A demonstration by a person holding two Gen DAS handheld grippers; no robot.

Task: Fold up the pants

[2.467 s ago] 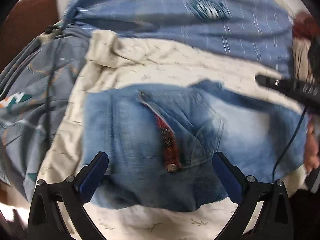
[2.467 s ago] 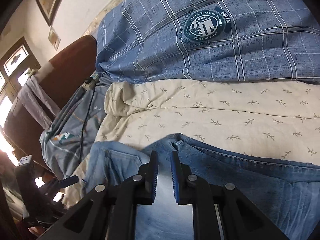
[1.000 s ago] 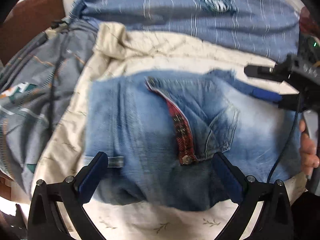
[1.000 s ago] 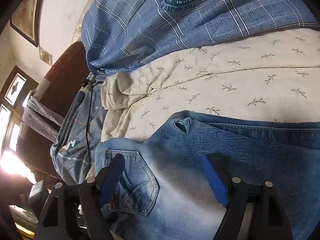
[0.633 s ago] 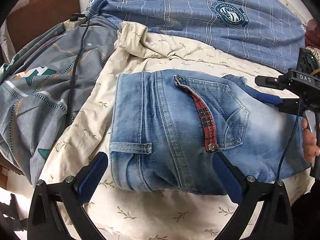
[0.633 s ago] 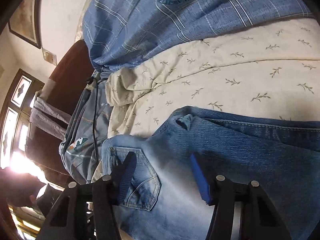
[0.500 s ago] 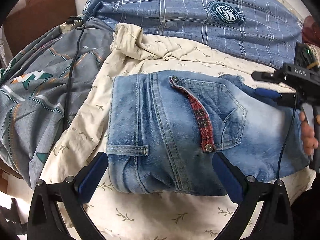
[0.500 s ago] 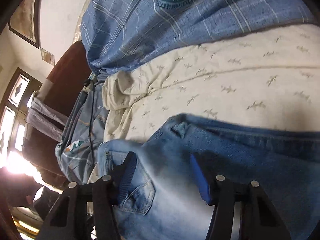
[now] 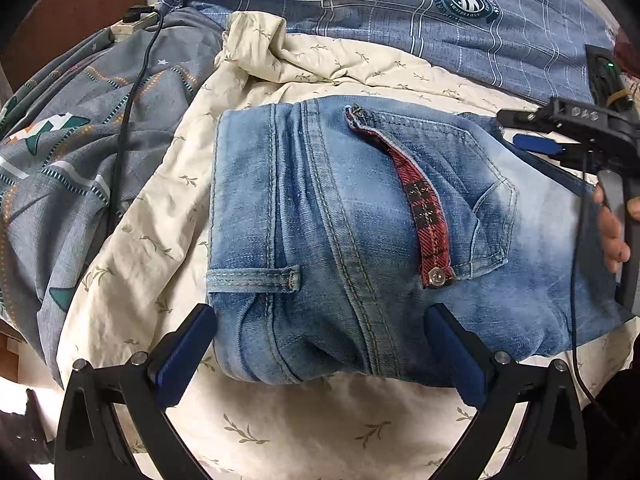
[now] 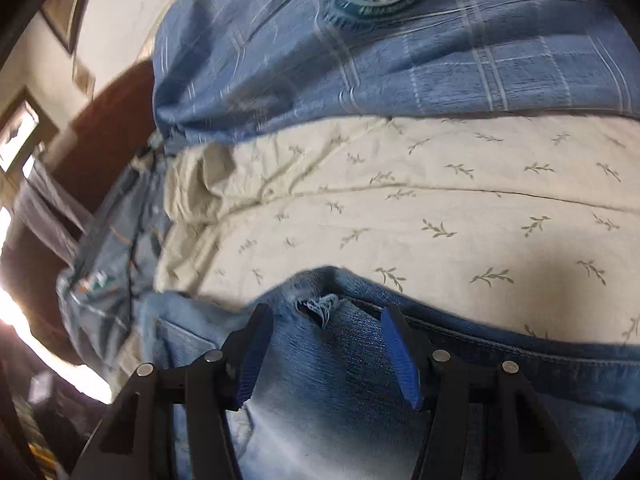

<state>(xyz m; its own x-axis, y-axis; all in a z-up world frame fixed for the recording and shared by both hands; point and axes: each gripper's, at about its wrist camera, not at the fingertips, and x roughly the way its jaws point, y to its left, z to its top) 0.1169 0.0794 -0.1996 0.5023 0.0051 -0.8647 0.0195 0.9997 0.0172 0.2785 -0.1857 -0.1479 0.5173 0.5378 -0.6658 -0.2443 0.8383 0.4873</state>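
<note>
A pair of light blue jeans [image 9: 352,240] lies folded into a compact rectangle on a cream leaf-print sheet [image 9: 304,432]. A back pocket with a red plaid flap [image 9: 424,208] faces up. My left gripper [image 9: 320,352] is open and empty, hovering over the near edge of the jeans. My right gripper [image 10: 326,344] is open and empty above the jeans [image 10: 352,400], just behind a frayed hole [image 10: 320,308]. The right gripper also shows in the left wrist view [image 9: 536,144] at the jeans' far right edge.
A blue plaid pillow [image 9: 400,12] with a round crest lies behind. A grey patterned blanket [image 9: 72,152] with a black cable and power strip [image 9: 132,24] sits at left. A brown headboard [image 10: 104,128] and window are further left.
The right gripper opened and released the jeans, then narrowed its jaws somewhat and drew back. The left gripper stayed open and pulled back and up, so the whole folded jeans show.
</note>
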